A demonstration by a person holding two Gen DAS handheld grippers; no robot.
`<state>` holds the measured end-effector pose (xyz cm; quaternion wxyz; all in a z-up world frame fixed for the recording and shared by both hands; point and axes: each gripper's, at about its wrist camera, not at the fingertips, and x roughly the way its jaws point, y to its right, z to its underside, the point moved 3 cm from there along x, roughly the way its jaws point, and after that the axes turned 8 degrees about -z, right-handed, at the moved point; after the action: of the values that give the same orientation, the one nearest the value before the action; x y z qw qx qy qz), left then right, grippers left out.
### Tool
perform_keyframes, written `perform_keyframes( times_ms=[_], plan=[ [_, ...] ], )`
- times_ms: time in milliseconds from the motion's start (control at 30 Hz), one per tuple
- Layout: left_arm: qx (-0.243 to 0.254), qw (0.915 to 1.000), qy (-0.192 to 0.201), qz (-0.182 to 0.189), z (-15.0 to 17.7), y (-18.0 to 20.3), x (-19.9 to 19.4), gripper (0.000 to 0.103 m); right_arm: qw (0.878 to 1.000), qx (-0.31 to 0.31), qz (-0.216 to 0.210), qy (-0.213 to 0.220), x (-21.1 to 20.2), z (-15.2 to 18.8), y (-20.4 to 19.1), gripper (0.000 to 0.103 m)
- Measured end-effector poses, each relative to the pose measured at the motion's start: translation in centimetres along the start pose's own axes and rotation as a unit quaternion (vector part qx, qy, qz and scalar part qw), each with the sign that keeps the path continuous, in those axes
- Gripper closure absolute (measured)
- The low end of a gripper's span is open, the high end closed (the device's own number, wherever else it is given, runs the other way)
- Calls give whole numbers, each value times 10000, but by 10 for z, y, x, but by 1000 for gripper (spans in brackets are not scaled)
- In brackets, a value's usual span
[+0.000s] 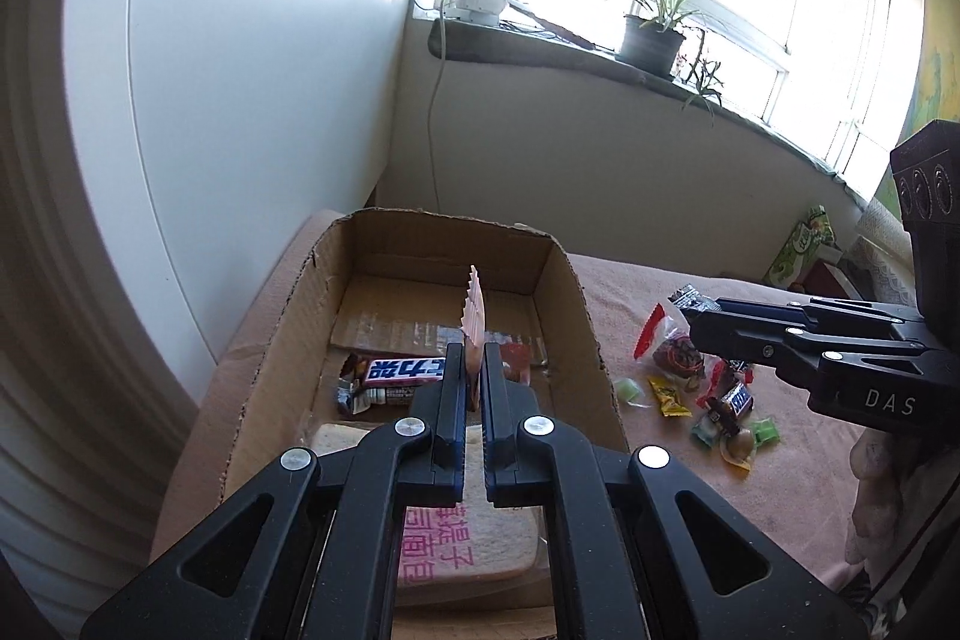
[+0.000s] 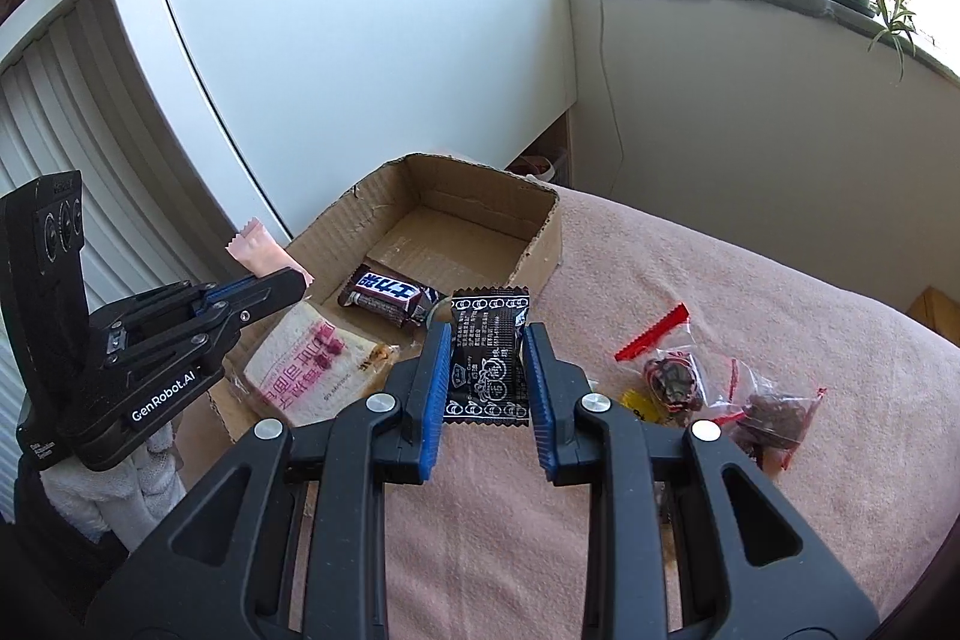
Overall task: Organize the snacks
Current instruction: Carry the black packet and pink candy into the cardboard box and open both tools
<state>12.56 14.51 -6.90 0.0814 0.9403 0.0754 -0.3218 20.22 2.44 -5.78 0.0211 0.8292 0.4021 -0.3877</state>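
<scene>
My left gripper (image 1: pixel 474 370) is shut on a thin pink snack packet (image 1: pixel 474 313) and holds it upright above the open cardboard box (image 1: pixel 288 316). The box holds a chocolate bar (image 1: pixel 396 376) and a wrapped bread slice (image 1: pixel 456 532). My right gripper (image 2: pixel 486 370) is shut on a black candy packet (image 2: pixel 489 358), held above the pink blanket beside the box (image 2: pixel 540 244). In the right wrist view the left gripper (image 2: pixel 288 283) holds the pink packet (image 2: pixel 258 250) over the box's near left side.
Loose snacks lie on the pink blanket (image 1: pixel 660 472) right of the box: red-sealed clear bags (image 2: pixel 666 370), small wrapped candies (image 1: pixel 714 406). A green carton (image 1: pixel 798 244) stands at the far right. A white cabinet (image 1: pixel 240 70) and a windowsill with a potted plant (image 1: pixel 654 40) stand behind.
</scene>
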Motion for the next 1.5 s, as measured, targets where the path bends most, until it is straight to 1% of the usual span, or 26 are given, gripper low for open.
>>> perform_keyframes(
  times_ms=[367,567,733,800,833,867,933,967,1000,1033,1133,1200,1233,1267,1300,1333,1400,1433,1467,1500],
  plan=[
    [-56,9999,-42,-84,-9,-15,12,100,9996,-138,-156,-167,44,-22,-15,77],
    [-107,9999,-77,-106,-9,-19,16,100,9992,-127,-249,-288,64,-27,-17,77],
    [-120,9998,-67,-136,-11,-20,16,99,9988,-164,-287,-357,71,-27,-19,77],
    [-140,9997,-61,-174,-11,-21,15,91,9989,-173,-280,-327,71,-27,-20,77],
    [-155,9997,-45,-184,-11,-22,14,88,9990,-183,-274,-314,70,-28,-21,77],
    [-163,9997,-49,-198,-11,-22,14,88,9990,-197,-270,-313,70,-28,-22,76],
    [-175,9996,-36,-224,-11,-24,13,86,9989,-233,-246,-324,70,-28,-23,66],
    [-173,9996,-31,-241,-11,-24,12,78,9990,-247,-208,-306,69,-28,-23,54],
    [-177,9995,-21,-269,-11,-25,11,72,9992,-263,-173,-265,68,-28,-23,43],
    [-190,9994,-9,-290,-10,-26,10,63,9993,-272,-136,-211,66,-29,-23,39],
    [-238,9992,12,-335,-9,-28,7,61,9995,-267,-44,-143,60,-30,-22,38],
    [-268,9991,19,-330,-10,-29,5,56,9996,-261,-3,-139,56,-29,-19,37],
    [-273,9991,33,-326,-10,-28,4,54,9996,-253,25,-130,54,-28,-18,35],
    [-274,9991,41,-329,-10,-28,3,54,9996,-243,56,-104,51,-28,-17,26],
    [-274,9991,46,-329,-9,-27,2,54,9997,-234,89,-52,48,-28,-15,21],
    [-274,9991,51,-320,-9,-27,1,53,9997,-229,128,-1,45,-27,-14,20],
    [-275,9991,57,-320,-9,-25,-1,45,9995,-223,198,53,37,-26,-12,19],
    [-277,9991,61,-316,-9,-23,-2,38,9995,-217,228,67,32,-25,-10,19],
    [-282,9991,66,-307,-9,-22,-3,35,9994,-215,245,72,29,-24,-9,19],
    [-289,9991,69,-302,-9,-20,-5,34,9994,-216,265,67,26,-23,-7,19]
  ],
)
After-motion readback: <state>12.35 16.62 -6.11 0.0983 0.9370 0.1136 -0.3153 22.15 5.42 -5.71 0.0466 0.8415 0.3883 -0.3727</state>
